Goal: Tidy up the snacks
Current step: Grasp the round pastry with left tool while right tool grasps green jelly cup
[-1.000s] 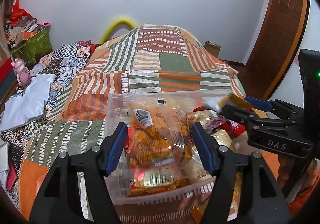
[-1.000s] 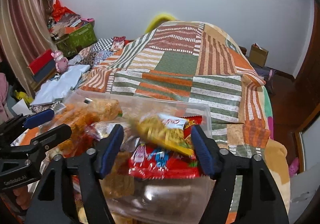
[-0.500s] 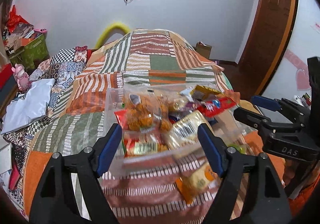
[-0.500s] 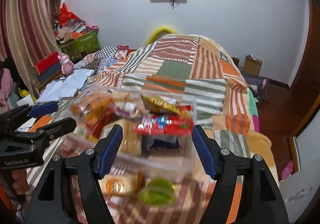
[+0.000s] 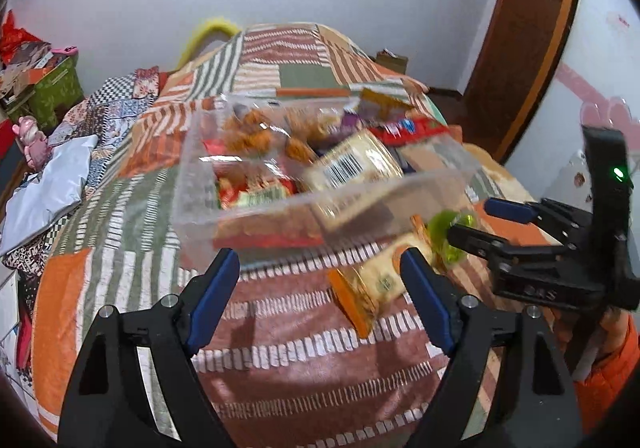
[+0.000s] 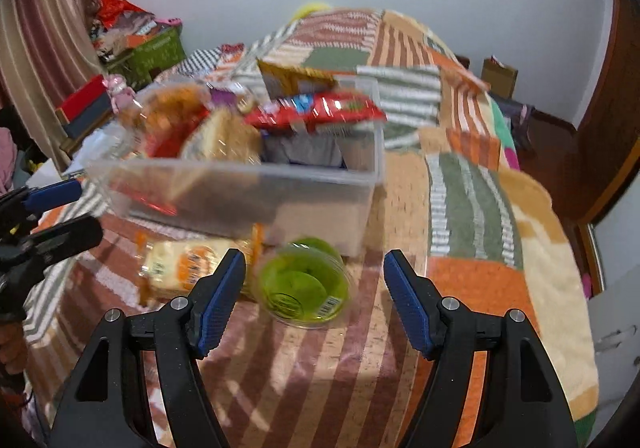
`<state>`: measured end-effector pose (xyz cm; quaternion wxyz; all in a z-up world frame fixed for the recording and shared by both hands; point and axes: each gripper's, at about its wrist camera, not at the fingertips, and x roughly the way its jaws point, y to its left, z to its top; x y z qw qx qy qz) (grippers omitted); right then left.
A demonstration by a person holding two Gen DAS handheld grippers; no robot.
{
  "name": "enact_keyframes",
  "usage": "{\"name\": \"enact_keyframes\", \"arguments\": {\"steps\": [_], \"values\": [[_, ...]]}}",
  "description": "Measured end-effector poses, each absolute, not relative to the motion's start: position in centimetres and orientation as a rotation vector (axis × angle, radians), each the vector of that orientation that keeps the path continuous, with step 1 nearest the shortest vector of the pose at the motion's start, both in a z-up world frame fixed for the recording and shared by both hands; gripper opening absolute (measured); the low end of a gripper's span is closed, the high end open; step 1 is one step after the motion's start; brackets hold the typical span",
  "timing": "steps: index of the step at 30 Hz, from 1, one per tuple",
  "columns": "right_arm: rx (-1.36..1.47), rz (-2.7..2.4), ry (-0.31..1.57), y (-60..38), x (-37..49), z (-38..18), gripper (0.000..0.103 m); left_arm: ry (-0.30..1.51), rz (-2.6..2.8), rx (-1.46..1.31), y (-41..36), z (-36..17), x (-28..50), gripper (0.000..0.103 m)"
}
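A clear plastic bin (image 5: 320,200) (image 6: 240,172) heaped with snack packets rests on the patchwork bedspread (image 5: 280,348). On the cover in front of it lie an orange-yellow packet (image 5: 368,284) (image 6: 176,264) and a green cup on its side (image 5: 448,228) (image 6: 302,284). My left gripper (image 5: 320,260) (image 6: 86,210) hovers just short of the bin's near wall, its jaws opening with nothing between them. My right gripper (image 6: 315,260) (image 5: 488,222) stands open over the green cup, with its pads clear of it.
White cloth (image 5: 44,184) and a green box (image 5: 56,88) lie at the bed's left. At the right are a wooden door (image 5: 520,40) and a cardboard box (image 6: 498,76). The bed's right edge (image 6: 560,248) drops off. An orange sleeve (image 5: 600,368) holds the right gripper.
Both grippers have drawn back from the bin, which sat between the fingers before. The left jaws stand wider. The packet and the green cup have come into view in front of the bin.
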<state>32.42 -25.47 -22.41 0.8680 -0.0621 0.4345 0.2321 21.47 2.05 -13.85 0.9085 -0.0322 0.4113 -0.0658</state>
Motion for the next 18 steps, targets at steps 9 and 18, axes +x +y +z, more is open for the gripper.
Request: {"name": "enact_keyframes", "arguments": {"steps": [9,18], "values": [[-0.073,0.547,0.97,-25.2,33.1,-24.1,0.068,0.892,-0.19,-0.019,-0.5,-15.9,23.0,0.083],[-0.052,0.566,0.962,-25.8,32.5,-23.9,0.056,0.918,-0.23,0.01,-1.9,-16.8,24.6,0.083]]}}
